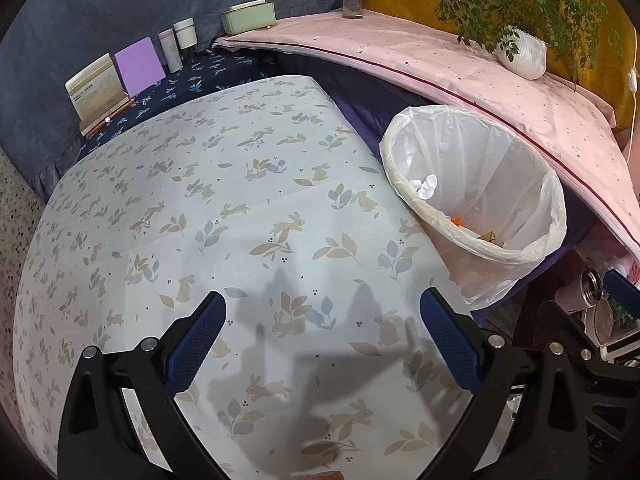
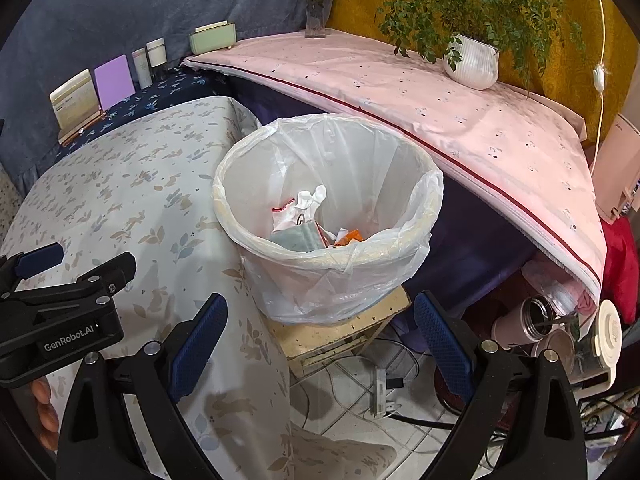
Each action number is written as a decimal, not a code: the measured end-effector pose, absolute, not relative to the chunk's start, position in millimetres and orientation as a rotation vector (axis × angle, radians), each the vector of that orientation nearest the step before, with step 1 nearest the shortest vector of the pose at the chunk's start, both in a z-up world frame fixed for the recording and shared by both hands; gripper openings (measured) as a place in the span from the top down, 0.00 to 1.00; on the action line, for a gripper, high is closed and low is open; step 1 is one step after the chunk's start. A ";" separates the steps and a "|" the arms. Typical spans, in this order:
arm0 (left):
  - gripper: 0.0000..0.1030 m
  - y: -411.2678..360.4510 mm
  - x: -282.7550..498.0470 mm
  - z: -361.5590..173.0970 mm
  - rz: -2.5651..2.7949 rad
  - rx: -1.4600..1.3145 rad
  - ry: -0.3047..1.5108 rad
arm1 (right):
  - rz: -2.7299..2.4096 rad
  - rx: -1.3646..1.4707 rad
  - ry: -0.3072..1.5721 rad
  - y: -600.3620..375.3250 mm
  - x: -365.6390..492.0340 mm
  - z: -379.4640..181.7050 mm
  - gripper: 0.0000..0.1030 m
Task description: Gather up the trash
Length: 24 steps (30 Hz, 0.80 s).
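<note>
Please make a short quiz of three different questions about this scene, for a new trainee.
1. True or false: the left gripper holds a piece of trash.
2. The trash bin stands on: A) the rabbit-print tablecloth, B) a small stool, C) the pink cloth.
3. What lines the bin?

Key:
1. False; both it and the right gripper are open and empty.
2. B.
3. A clear plastic bag.
</note>
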<state>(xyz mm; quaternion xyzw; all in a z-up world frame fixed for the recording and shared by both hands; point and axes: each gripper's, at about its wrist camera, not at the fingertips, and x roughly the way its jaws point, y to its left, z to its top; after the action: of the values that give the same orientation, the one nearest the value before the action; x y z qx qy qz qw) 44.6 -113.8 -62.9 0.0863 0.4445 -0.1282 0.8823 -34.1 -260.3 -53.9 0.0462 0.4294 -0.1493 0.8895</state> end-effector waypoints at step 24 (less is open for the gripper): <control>0.09 -118.7 36.8 -51.7 -0.272 0.177 0.904 | -0.315 0.108 0.858 -260.2 -40.9 -43.5 0.12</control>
<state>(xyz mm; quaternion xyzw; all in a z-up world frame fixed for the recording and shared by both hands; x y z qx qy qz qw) 36.8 -118.7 -51.7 0.0851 0.4348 -0.1306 0.8869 -40.9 -260.2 -43.5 0.0522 0.4140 -0.1519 0.8960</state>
